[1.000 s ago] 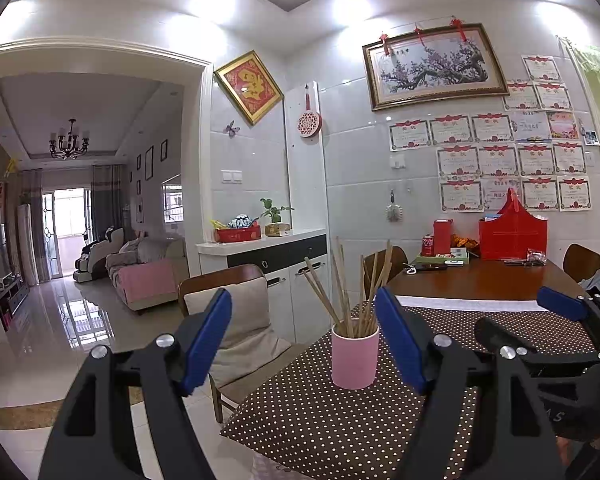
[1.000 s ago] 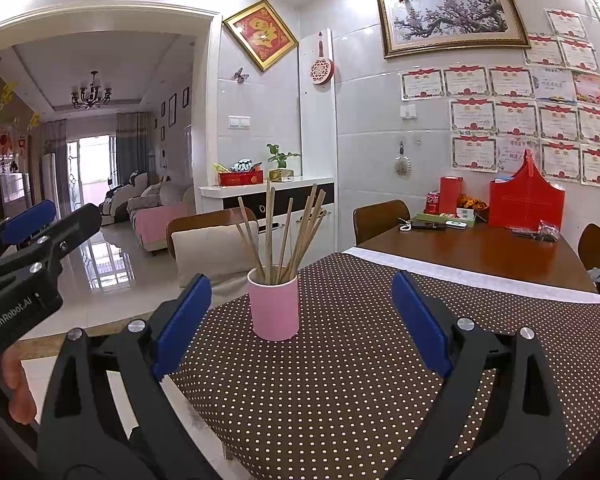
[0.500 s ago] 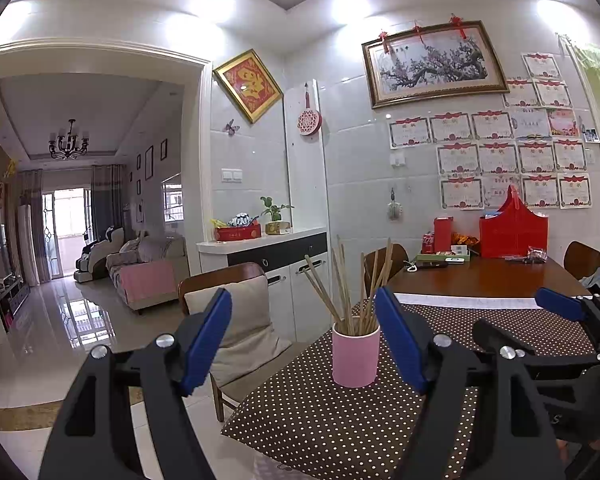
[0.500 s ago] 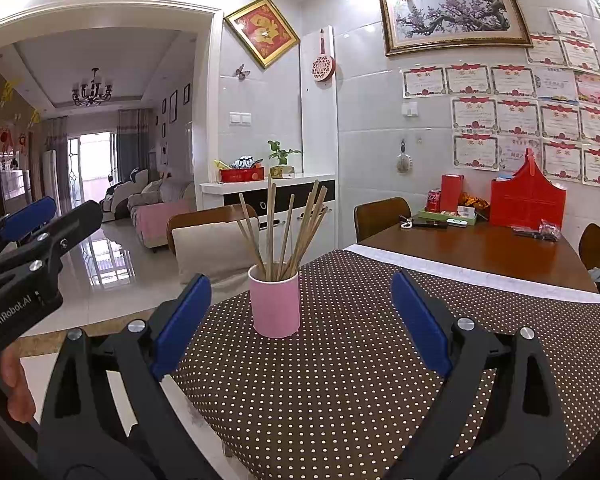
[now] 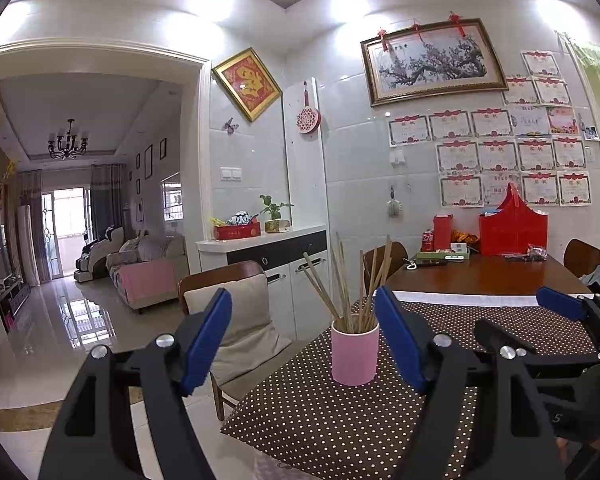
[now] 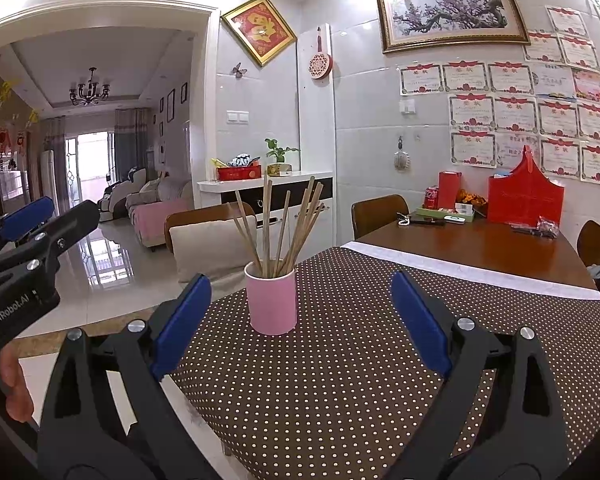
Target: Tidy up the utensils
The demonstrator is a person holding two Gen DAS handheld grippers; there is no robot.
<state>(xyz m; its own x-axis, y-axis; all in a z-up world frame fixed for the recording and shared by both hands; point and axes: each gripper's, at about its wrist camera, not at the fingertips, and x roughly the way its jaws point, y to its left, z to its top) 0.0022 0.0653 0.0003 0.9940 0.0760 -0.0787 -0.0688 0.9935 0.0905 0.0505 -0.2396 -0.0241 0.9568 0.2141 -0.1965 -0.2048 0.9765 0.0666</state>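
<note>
Chopsticks point(image 6: 278, 232) splay loosely in the pink cup point(image 6: 271, 300) near the table's point(image 6: 340, 392) corner, both grippers point(image 5: 304, 340) point(image 6: 300, 320) spread empty, so a clumsy nudge could probably topple it.

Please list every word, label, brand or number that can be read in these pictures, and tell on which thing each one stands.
"GenRobot.AI": white letters on the black body of the left gripper, seen in the right wrist view.
"5": a pale digit on the black body of the right gripper, seen in the left wrist view.
Red soda can on the brown wooden table: white script, too small to read.
Red-bordered paper certificates on the white tiled wall: characters too blurred to read.
</note>
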